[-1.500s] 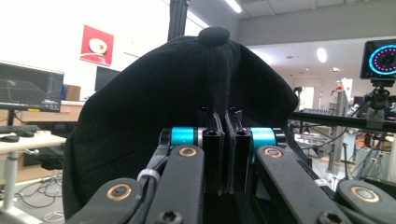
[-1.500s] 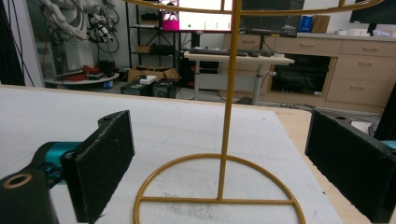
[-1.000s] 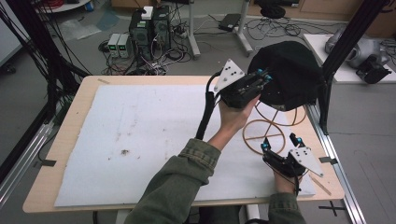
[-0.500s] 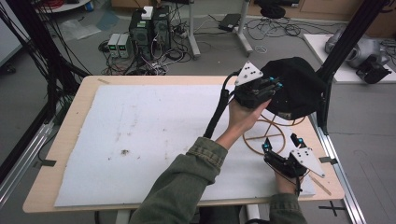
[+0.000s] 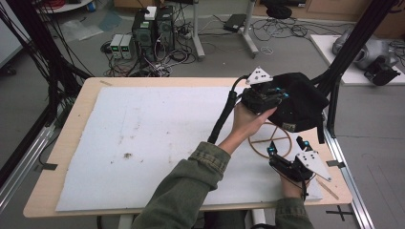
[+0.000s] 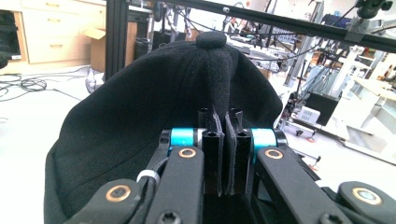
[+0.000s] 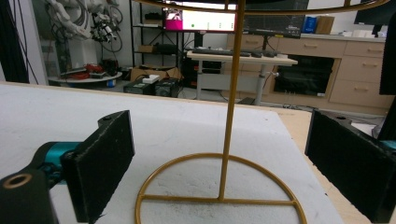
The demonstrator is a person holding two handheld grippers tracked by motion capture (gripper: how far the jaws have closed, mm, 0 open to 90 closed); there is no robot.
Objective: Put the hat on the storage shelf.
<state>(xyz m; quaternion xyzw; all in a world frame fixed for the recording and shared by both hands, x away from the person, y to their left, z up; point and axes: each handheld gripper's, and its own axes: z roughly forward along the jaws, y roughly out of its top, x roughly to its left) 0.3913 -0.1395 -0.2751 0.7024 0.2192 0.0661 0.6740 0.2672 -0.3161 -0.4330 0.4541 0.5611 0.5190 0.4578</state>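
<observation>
On the far right part of the worktop [image 5: 71,124], which is covered by a white foam sheet [image 5: 157,138], a black cap [image 5: 301,102] sits over the top of a gold wire stand [image 5: 270,140]. The left gripper [image 5: 270,95], held in the person's left hand [image 5: 246,121], reaches across to the cap from its left side; in the left gripper view its jaws are pressed together with a fold of the cap's black fabric pinched between them, just below the button [image 6: 211,39] at the crown. The grey three-cornered plate [image 5: 259,76] rides on top of that gripper, and its thick black cable [image 5: 222,119] trails back along the green sleeve [image 5: 186,191]. The stand's round base ring lies flat on the foam sheet near the right edge, with a straight crossbar across it and a thin upright post [image 7: 231,98] rising from the crossbar toward the cap. The right gripper [image 5: 286,148] lies low at the near right of the worktop, just beside the near side of the base ring, held by the right hand [image 5: 291,186]; in the right gripper view its two padded jaws stand wide apart, one on each side of the post, touching nothing. No brand or label can be read on the cap or the stand. In the room far behind the stand a monitor [image 7: 201,19] glows with a bright window and a magenta patch, its writing too small to read. On the floor beyond the far edge of the worktop stand computer towers [image 5: 153,28] among tangled cables.
</observation>
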